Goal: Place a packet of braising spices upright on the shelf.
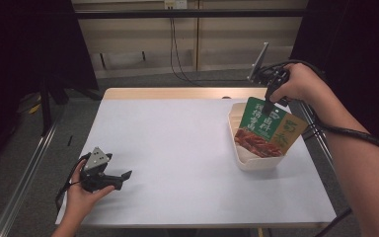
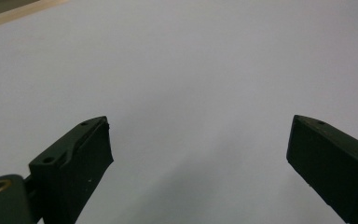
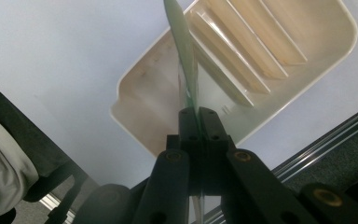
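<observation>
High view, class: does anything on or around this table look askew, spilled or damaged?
Nothing spilled or damaged. The green food packet hangs tilted from the right gripper, its lower end in the cream slotted tray; it is being held, not fallen. The left gripper rests open on the table.

Dim, dark surroundings, evenly lit table (image 1: 177, 148), soft grainy focus

A snack packet (image 1: 266, 127) stands over the slotted tray (image 1: 254, 162) at the table's (image 1: 177, 148) right side.
</observation>
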`<state>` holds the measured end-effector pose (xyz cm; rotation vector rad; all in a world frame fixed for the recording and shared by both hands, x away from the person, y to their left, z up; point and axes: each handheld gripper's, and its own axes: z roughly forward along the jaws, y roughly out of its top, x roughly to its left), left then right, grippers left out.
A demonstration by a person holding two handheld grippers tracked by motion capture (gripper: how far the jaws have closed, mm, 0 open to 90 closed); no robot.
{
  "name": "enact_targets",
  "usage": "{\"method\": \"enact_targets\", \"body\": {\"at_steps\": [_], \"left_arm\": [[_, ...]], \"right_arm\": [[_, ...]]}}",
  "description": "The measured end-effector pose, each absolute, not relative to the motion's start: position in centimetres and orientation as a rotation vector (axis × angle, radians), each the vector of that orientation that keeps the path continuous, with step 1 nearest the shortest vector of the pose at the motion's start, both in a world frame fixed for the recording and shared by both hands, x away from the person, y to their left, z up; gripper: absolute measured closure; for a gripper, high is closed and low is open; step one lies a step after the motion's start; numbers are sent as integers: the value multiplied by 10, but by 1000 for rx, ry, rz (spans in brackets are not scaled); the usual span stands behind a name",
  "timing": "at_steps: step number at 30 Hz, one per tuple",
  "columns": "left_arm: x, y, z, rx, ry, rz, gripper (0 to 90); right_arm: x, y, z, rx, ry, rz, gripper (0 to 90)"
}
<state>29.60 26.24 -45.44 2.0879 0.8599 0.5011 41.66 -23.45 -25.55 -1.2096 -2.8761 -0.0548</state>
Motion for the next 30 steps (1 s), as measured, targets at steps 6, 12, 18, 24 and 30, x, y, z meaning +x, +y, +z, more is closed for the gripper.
{"method": "enact_targets", "body": {"at_steps": [6, 12, 18, 24, 30], "left_arm": [[296, 262, -454, 2090, 859, 503, 64], [296, 263, -454, 2090, 861, 504, 64], [296, 264, -454, 2095, 862, 510, 64], [296, 264, -455, 2092, 868, 498, 64], [296, 262, -456, 2098, 863, 505, 64]], "right_arm": [[419, -231, -259, -1212, -2867, -73, 900], [421, -227, -261, -1208, -2870, -73, 900], [424, -225, -262, -1216, -2873, -64, 900], [428, -231, -262, -1232, -2878, -87, 900], [433, -237, -263, -1234, -2880, -107, 900]]}}
